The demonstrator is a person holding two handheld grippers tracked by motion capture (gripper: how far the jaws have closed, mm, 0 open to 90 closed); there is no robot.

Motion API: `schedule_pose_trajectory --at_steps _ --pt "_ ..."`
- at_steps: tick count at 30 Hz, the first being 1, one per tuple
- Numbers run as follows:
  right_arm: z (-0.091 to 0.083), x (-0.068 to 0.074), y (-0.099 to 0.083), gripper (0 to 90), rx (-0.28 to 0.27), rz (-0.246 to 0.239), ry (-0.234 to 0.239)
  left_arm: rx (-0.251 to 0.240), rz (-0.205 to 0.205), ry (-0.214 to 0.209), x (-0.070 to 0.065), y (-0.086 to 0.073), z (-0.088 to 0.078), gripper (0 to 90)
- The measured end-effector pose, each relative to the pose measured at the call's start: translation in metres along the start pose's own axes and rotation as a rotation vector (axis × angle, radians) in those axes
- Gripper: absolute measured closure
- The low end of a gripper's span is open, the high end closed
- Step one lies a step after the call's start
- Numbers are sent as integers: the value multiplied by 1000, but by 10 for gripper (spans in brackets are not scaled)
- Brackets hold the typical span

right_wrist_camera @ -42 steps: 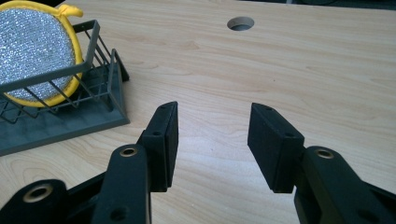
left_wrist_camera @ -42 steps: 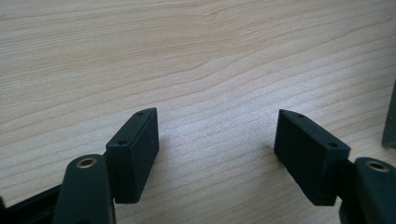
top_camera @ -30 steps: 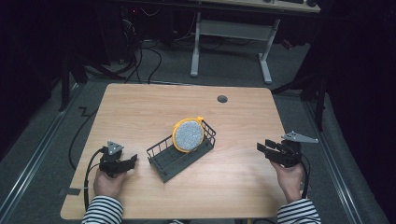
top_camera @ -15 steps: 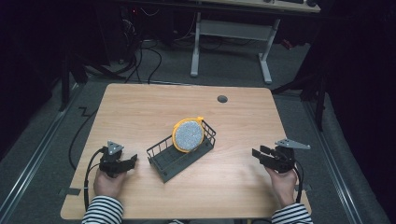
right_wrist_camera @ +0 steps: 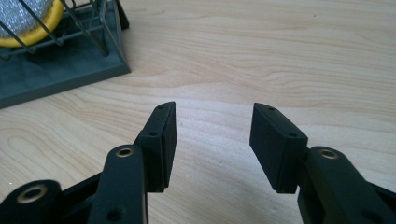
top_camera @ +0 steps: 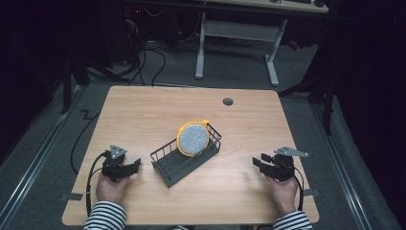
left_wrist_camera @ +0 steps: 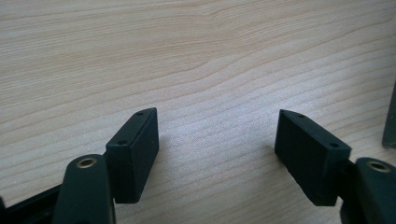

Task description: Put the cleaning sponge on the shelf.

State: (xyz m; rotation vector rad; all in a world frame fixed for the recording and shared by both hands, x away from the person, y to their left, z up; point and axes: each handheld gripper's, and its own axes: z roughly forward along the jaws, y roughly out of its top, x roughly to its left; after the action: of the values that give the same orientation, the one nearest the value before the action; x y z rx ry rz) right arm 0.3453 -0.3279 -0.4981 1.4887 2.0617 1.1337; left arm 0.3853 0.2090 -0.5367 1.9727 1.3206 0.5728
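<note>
A dark wire basket (top_camera: 171, 168) lies at an angle in the middle of the wooden table (top_camera: 143, 115). A round glittery grey disc with a yellow rim (top_camera: 193, 139) stands on edge in its far end. My left gripper (top_camera: 136, 165) rests low at the front left, jaws open over bare wood (left_wrist_camera: 217, 144), pointing toward the basket. At the front right my right gripper (top_camera: 256, 162) also points at the basket. It is open, its jaws have just been opening a little, and nothing is between them (right_wrist_camera: 212, 140). The basket's base (right_wrist_camera: 56, 70) and the disc (right_wrist_camera: 28, 18) lie ahead of it.
A dark round hole (top_camera: 228, 101) sits near the table's far edge. Behind the table a white desk frame (top_camera: 234, 38) and cables (top_camera: 153, 57) are on the grey floor. A dark edge (left_wrist_camera: 390, 116) cuts into the right side of the left gripper view.
My right gripper has come down and moved left toward the basket, now close to the tabletop. The left gripper, basket and disc have stayed put.
</note>
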Motion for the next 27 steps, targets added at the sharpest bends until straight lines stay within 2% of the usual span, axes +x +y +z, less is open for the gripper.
schedule_pose_trajectory --at_steps 6,17,19,27 --pt "9 4 -7 500 29 -20 -8 0 0 0 0 0 0 310" --pt "21 9 -16 489 48 -30 -19 0 0 0 0 0 0 310" --pt "25 12 -18 489 60 -53 -34 0 0 0 0 0 0 310" --pt "28 17 -22 488 61 -77 -57 0 0 0 0 0 0 310"
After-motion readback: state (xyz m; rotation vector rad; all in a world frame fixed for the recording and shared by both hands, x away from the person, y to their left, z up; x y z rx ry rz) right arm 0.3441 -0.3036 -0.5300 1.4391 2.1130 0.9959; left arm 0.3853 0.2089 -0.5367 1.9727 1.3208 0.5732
